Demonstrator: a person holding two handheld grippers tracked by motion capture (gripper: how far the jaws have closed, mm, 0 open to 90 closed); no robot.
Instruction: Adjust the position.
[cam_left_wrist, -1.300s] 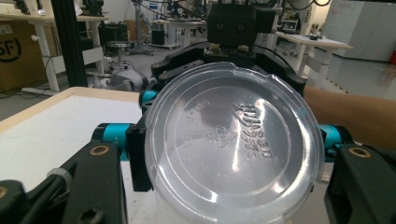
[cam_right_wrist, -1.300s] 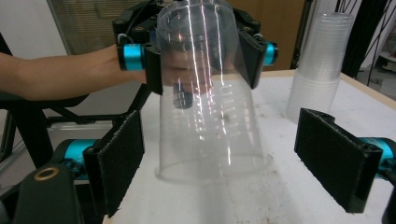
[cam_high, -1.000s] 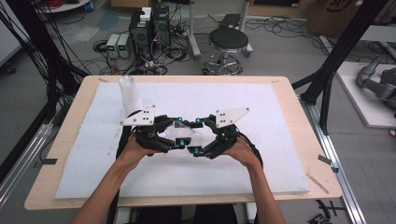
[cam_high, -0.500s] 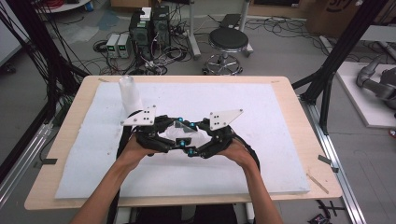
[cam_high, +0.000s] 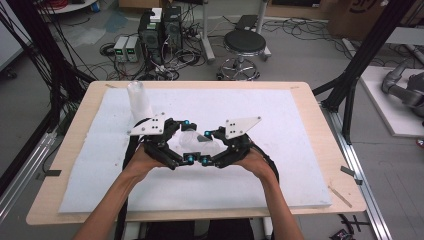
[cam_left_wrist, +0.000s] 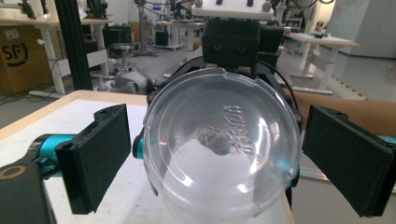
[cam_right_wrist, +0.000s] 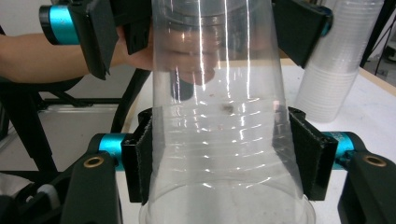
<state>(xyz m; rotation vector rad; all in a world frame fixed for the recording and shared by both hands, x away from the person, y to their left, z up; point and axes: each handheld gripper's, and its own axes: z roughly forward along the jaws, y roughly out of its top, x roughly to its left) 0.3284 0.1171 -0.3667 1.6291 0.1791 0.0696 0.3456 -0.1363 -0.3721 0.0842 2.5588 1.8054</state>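
Cup (cam_right_wrist: 224, 140) | clear plastic, ribbed wall | clamped in right tool (cam_right_wrist: 229, 154)

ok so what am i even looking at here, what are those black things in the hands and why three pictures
A person stands at a table and holds a hand-held clamp tool in each hand; no robot arm is involved. The high view looks down on the table, which bears a white foam sheet. The other two pictures come from small cameras riding on each tool, looking along its black fingers.

The right gripper is shut on a clear plastic cup, its pads pressing the cup's sides. The left gripper has just opened: its fingers stand apart from the cup's base, so this looks like a handover. A stack of clear cups stands on the sheet.
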